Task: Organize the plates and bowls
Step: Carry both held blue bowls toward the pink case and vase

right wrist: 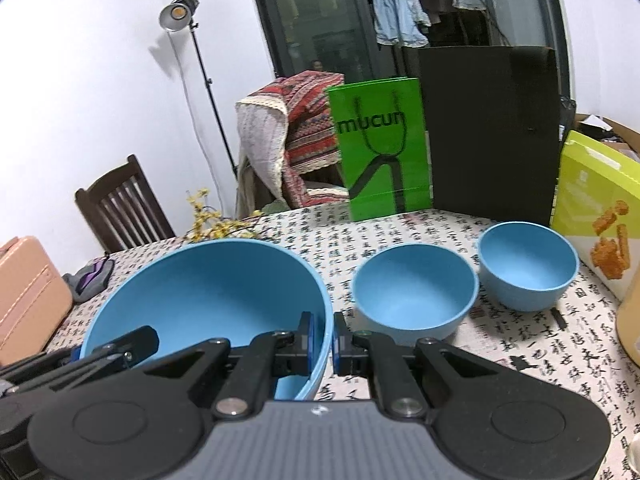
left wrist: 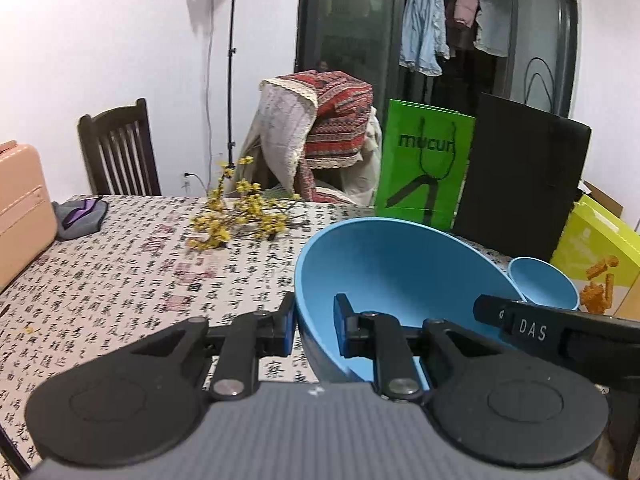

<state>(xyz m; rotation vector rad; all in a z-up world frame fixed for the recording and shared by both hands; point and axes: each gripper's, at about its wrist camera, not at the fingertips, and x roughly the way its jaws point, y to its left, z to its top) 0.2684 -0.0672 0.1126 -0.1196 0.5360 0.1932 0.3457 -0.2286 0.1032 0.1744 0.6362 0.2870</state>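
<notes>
Both grippers pointed forward and downward. The left gripper (left wrist: 314, 326) pinched the large blue bowl (left wrist: 384, 268) at its left rim. The right gripper (right wrist: 322, 338) clamped the bowl's right rim.

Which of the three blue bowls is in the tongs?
The big bowl, leftmost of the three. Both tongs, left and right, clamp its rim; the mid bowl and small bowl sit free on the table.

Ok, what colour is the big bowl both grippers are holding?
Light blue, plain; the big bowl shows best in the right wrist view.
</notes>
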